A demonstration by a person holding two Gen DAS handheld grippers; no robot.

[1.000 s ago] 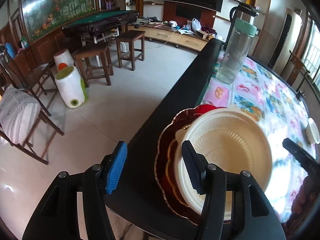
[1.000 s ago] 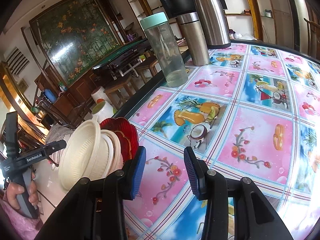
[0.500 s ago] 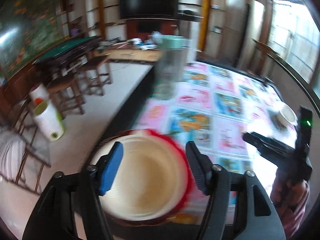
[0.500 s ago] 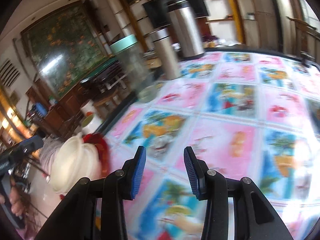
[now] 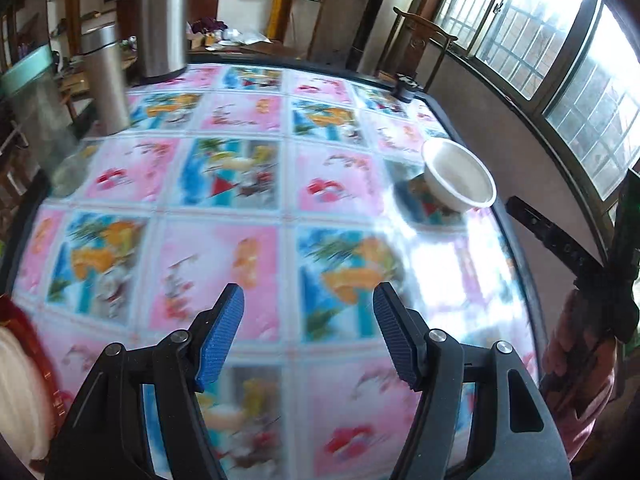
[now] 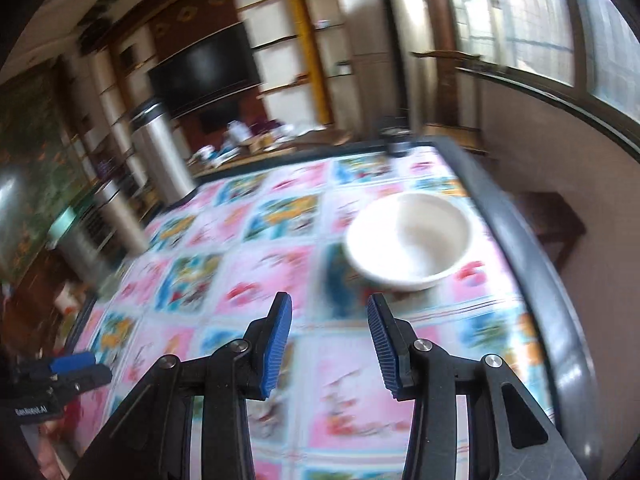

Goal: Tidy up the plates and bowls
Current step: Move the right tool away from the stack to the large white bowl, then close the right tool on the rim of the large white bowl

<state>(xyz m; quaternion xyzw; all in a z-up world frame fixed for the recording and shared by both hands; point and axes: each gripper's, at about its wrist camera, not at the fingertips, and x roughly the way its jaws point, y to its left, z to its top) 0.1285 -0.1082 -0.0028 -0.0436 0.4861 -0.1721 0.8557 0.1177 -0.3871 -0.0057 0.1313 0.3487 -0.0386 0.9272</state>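
Bowl upright near tabletop right edge; your right gripper and left gripper jaws both spread, empty.

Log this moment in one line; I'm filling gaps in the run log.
left claw: open, empty | right claw: open, facing white bowl | bowl: upright near table edge

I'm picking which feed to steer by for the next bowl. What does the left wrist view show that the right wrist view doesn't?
Only the left wrist view shows the stacked plates at its lower left edge, and the open left hand-held gripper up close.

Only the right wrist view shows the open right hand-held gripper close behind the white bowl.

Both show that bowl, the patterned tablecloth and the steel flasks.
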